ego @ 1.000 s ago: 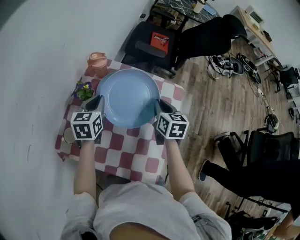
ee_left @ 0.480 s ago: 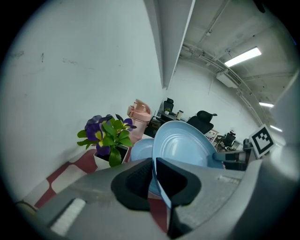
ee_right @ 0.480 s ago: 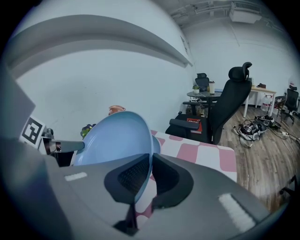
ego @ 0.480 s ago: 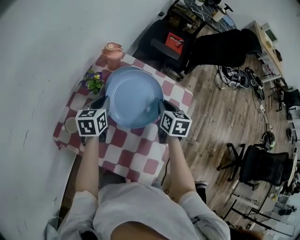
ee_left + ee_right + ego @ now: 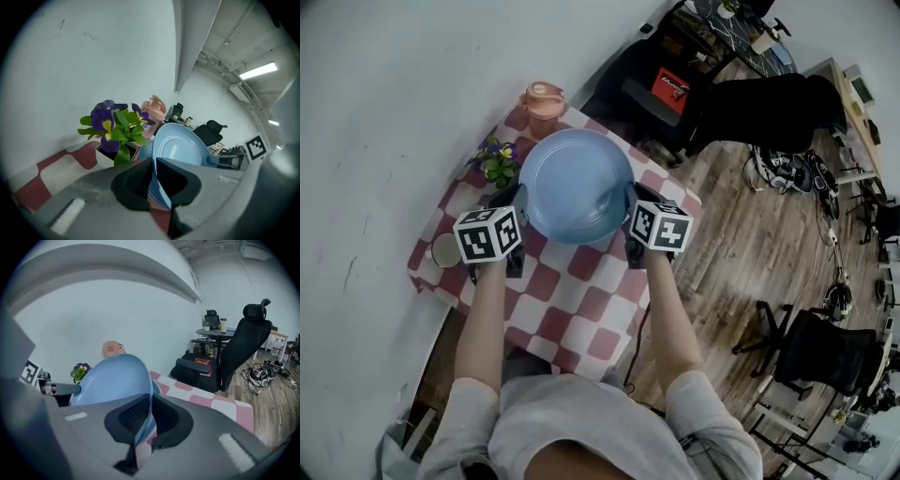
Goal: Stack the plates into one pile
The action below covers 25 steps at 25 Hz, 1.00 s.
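- L gripper (image 5: 513,201) clamped on the plate (image 5: 577,183) at its left rim; R gripper (image 5: 635,201) clamped on the right rim.
- Plate over table's (image 5: 572,300) far half, beside flowers (image 5: 497,159).
- Vs before: plate lower, same grips.

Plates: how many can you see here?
1: a blue plate over the checked table, its rim pinched by the left tongs and right tongs. Others may hide beneath it.

Plate (image 5: 577,183) rim partly under left gripper (image 5: 517,197)
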Each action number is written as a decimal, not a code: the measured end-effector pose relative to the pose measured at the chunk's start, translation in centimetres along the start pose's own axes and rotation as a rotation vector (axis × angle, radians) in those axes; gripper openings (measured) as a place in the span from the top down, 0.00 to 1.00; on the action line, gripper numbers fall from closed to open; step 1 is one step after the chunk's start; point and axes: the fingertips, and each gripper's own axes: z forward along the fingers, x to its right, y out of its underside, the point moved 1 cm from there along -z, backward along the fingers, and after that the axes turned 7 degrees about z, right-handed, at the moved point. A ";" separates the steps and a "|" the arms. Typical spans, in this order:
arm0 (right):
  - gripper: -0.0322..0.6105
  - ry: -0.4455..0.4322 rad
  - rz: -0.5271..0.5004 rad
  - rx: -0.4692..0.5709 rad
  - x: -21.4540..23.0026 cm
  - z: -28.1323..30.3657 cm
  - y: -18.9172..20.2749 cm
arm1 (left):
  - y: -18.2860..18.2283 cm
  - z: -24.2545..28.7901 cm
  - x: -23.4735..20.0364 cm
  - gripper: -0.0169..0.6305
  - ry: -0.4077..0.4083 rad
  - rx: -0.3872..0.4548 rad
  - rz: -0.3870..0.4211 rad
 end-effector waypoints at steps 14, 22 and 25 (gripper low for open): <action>0.91 0.014 -0.036 -0.027 1.0 4.2 -0.5 | 0.1 2.9 -1.3 0.89 -0.122 0.004 0.197; 0.90 0.078 -0.081 -0.051 2.1 5.2 0.8 | 0.7 3.3 -1.3 0.87 -0.136 0.015 0.279; 0.88 0.077 -0.109 -0.079 2.1 5.6 1.9 | 0.9 3.2 -1.2 0.87 -0.133 0.020 0.284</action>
